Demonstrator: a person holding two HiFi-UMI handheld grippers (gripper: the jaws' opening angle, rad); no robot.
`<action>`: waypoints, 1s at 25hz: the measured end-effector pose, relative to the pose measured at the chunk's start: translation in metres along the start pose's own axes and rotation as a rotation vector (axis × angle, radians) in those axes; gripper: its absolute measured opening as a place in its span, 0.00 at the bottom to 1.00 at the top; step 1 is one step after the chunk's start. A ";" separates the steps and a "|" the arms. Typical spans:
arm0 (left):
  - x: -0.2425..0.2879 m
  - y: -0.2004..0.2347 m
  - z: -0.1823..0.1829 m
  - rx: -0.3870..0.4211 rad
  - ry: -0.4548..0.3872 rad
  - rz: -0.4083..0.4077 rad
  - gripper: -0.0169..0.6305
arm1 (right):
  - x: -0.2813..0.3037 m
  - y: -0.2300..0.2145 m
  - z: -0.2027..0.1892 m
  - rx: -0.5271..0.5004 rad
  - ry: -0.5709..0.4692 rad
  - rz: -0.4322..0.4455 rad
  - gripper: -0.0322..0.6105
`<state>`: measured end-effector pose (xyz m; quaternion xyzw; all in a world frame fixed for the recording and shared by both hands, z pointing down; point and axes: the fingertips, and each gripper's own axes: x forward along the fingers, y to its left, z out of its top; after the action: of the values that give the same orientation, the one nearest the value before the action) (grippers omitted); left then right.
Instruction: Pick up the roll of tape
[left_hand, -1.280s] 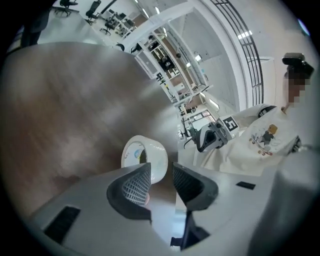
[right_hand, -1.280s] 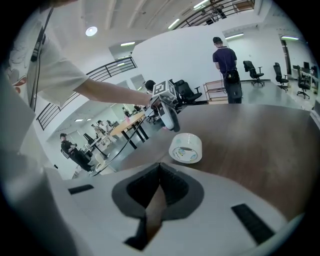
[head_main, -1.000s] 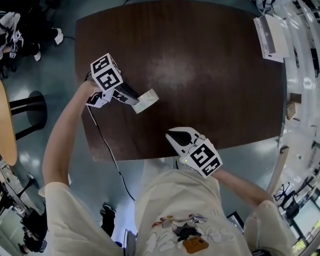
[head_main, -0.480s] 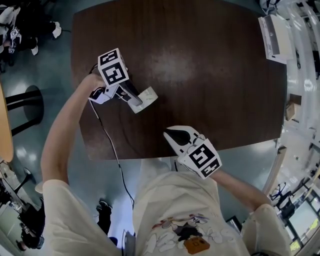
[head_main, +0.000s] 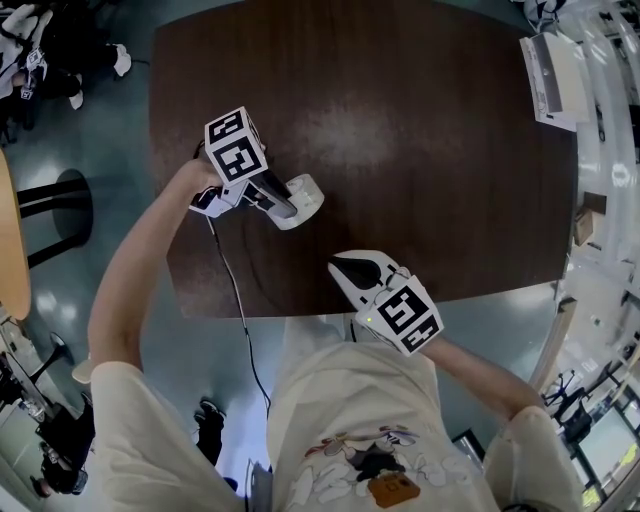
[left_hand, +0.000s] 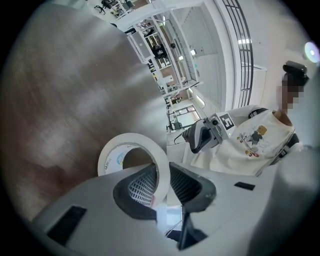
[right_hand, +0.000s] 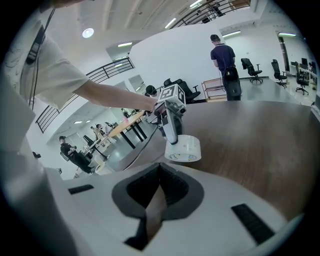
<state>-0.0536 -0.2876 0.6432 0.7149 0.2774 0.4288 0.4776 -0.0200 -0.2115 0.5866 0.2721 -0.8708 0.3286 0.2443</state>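
One change from a second ago: the white roll of tape (head_main: 308, 188), then showing only as a pale oblong on the dark brown wooden bench (head_main: 430, 150), is now tipped so its ring opening shows. It sits at the bench's left side, where the left hand-held gripper (head_main: 290, 207) is closing its jaws on the wall, one pad inside the ring and one outside. Blue and green print inside the roll is too small to read, and the right hand-held gripper (head_main: 345, 268), pressed together and empty, hovers over the bench's near edge.
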 end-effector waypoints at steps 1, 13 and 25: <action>0.001 0.001 0.000 0.005 -0.008 0.019 0.16 | -0.001 0.001 -0.001 -0.003 0.000 0.002 0.06; -0.008 -0.041 0.000 0.139 -0.211 0.360 0.16 | -0.027 0.036 -0.005 -0.040 -0.063 -0.030 0.06; -0.027 -0.148 -0.004 0.291 -0.443 0.720 0.16 | -0.059 0.089 0.011 -0.112 -0.153 -0.112 0.06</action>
<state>-0.0678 -0.2494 0.4980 0.9003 -0.0406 0.3609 0.2400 -0.0362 -0.1440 0.5049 0.3307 -0.8873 0.2435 0.2099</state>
